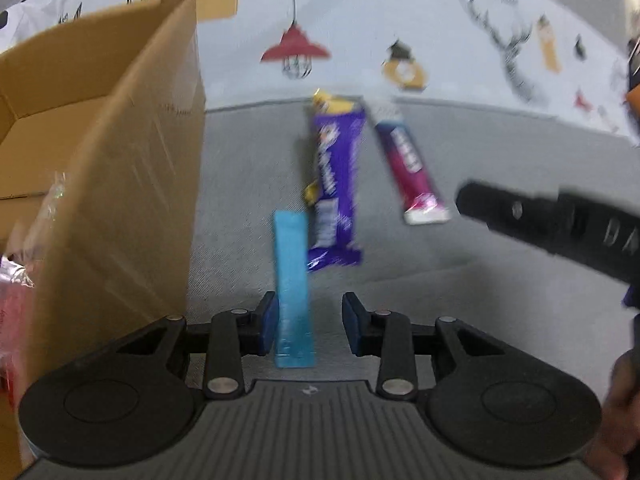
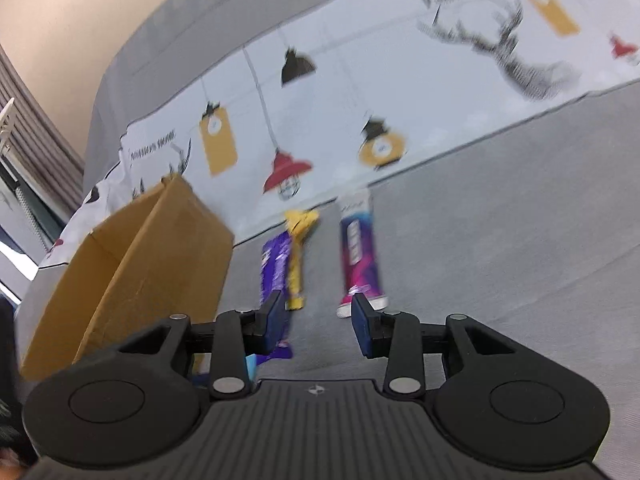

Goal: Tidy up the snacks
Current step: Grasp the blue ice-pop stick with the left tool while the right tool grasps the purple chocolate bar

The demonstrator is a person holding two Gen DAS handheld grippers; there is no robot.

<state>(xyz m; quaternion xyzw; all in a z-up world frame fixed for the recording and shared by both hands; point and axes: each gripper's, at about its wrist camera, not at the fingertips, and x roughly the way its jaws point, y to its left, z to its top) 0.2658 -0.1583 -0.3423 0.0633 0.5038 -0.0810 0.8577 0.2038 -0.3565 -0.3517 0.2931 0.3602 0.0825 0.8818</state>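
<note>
On the grey surface lie a light blue snack stick [image 1: 292, 284], a purple bar [image 1: 336, 184] over a yellow packet [image 2: 298, 256], and a magenta-and-blue bar [image 1: 412, 168]. An open cardboard box [image 1: 100, 160] stands at the left. My left gripper [image 1: 309, 322] is open, with its jaws on either side of the near end of the blue stick. My right gripper [image 2: 316, 326] is open and empty, above the near ends of the purple bar [image 2: 274, 268] and the magenta bar [image 2: 360, 260]. The right gripper also shows as a black shape in the left wrist view [image 1: 552, 228].
Clear-wrapped red snacks [image 1: 16, 288] show at the left edge by the box. A white patterned cloth [image 1: 400, 32] covers the backrest behind the snacks. The box also shows in the right wrist view [image 2: 132, 264]. Both views are motion-blurred.
</note>
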